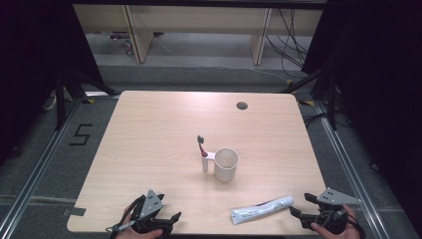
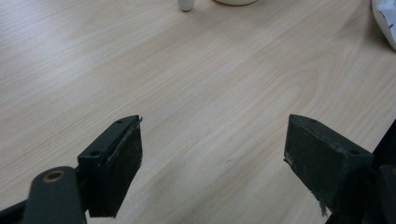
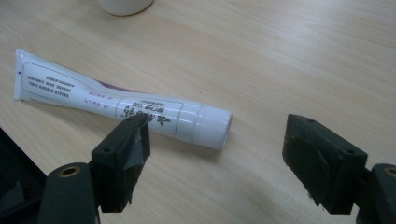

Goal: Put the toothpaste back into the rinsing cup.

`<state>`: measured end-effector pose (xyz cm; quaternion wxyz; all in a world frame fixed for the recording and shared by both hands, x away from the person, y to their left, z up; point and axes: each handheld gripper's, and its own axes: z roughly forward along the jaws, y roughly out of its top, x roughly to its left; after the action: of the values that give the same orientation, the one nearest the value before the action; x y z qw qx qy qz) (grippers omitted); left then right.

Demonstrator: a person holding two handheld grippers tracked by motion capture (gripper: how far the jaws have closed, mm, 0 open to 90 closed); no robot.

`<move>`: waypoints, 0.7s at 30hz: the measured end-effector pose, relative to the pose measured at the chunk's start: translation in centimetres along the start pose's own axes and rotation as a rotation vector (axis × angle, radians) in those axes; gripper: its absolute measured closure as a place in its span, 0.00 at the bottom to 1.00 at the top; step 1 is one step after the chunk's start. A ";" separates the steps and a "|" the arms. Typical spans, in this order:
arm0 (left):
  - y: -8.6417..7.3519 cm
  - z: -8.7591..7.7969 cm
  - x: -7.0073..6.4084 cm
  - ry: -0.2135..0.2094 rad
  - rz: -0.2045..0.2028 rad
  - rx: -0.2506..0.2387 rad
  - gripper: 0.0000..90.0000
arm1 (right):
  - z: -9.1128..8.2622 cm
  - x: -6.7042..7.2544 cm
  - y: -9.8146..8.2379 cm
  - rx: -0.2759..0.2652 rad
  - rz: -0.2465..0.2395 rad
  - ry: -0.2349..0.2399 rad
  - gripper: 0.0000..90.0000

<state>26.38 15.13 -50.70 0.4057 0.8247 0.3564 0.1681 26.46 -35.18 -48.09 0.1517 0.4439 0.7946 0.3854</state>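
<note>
We find the toothpaste tube (image 1: 262, 209) lying flat near the front edge of the table (image 1: 149, 124), cap end toward the right gripper (image 1: 297, 204). In the right gripper view the tube (image 3: 123, 105) sits just ahead of the 2 jaws, its cap between their lines but untouched; the right gripper (image 3: 215, 144) is released, jaws spread wide and holding nothing. The left gripper (image 1: 174, 217) rests at the front left, well apart from the tube; its view shows the left gripper (image 2: 212, 144) likewise released over bare wood. Farther back, mid-table, we note a white cup (image 1: 226, 164) with a toothbrush (image 1: 202, 152) upright just beside it.
</note>
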 end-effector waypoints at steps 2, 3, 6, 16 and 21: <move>0.0 0.0 0.0 0.001 -0.004 0.001 0.21 | 0.0 0.0 0.0 -0.005 -0.009 -0.002 0.27; 0.0 -0.1 0.0 0.002 -0.005 0.003 0.21 | -0.1 -0.2 0.2 -0.005 -0.039 -0.014 0.27; 0.0 -0.1 0.0 0.001 0.003 0.007 0.21 | -0.2 0.5 0.5 0.015 -0.045 0.013 0.27; -0.2 0.1 0.0 0.000 0.010 0.016 0.21 | 0.1 2.2 2.1 0.082 -0.261 0.023 0.30; -0.3 0.1 0.0 0.007 0.003 0.018 0.21 | 0.6 2.8 2.8 0.122 -0.327 0.039 0.33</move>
<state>26.32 15.21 -51.03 0.3970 0.8283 0.3578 0.1684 26.88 -31.72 -46.13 0.1696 0.3094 0.8809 0.3153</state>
